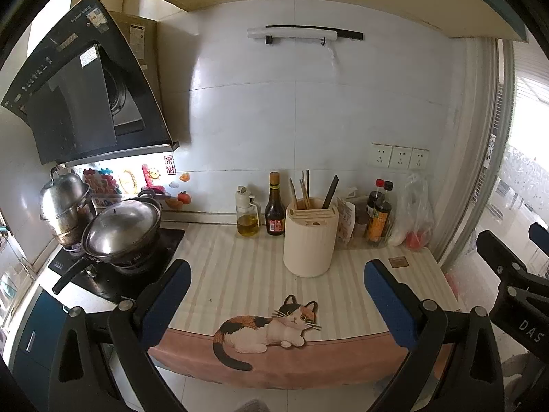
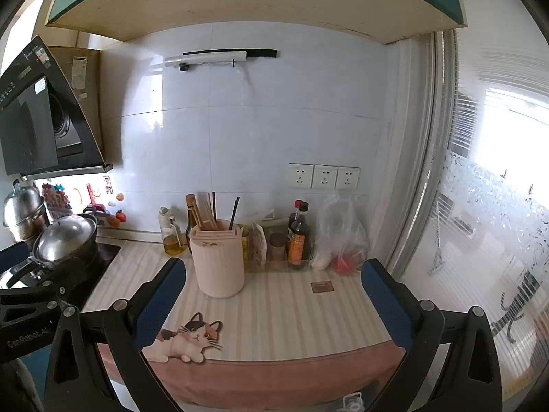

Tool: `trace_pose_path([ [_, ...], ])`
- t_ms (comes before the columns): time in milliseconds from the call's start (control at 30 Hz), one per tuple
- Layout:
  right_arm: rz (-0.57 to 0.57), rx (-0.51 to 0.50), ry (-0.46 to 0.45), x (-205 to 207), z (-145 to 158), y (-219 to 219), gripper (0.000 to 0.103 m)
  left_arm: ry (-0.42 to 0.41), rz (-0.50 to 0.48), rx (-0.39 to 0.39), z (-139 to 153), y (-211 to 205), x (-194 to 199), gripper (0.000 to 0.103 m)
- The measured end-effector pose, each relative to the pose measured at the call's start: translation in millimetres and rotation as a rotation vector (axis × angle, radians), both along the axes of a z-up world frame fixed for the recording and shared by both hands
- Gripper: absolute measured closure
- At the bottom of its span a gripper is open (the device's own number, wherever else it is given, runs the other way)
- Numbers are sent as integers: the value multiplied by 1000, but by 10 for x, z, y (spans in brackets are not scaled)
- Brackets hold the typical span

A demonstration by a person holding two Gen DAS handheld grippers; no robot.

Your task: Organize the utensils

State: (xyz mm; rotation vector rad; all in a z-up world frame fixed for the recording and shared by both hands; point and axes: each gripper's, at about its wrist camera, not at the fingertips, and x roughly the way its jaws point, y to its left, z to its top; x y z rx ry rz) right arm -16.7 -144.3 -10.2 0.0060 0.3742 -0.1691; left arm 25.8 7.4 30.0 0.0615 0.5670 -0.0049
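The cream utensil holder (image 1: 310, 238) is standing upright toward the back edge of the striped countertop mat (image 1: 240, 274), a little right of its middle, with bare mat in front of it. Chopsticks (image 1: 303, 189) are sticking out of its top, their long axes close to vertical, tips up; several pale wooden ones are leaning slightly left and dark ones (image 1: 331, 190) are leaning right. An exact count cannot be told.

The left gripper (image 1: 276, 285) is hovering over the front edge of the mat, its two blue-padded fingers spread wide and holding nothing. The right gripper (image 2: 272, 285) is hovering likewise, fingers wide apart and empty, with the holder (image 2: 219, 261) just beyond its left finger.

Along the back edge, one oil dispenser (image 1: 247, 216) and one dark sauce bottle (image 1: 275, 206) are standing left of the holder; two dark bottles (image 1: 379, 213) and one clear plastic bag (image 1: 417, 213) are sitting toward the back right corner. One printed cat (image 1: 267, 329) is lying at the mat's front edge. Two lidded pots (image 1: 120, 226) are sitting on the stove to the left, and three wall sockets (image 1: 399, 156) are lining the tile.
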Motion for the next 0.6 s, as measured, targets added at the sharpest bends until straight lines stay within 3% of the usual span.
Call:
trace_pose_path([
  [600, 25, -2, -7, -87, -4, 95, 0, -9, 1, -3, 60, 74, -75, 0],
])
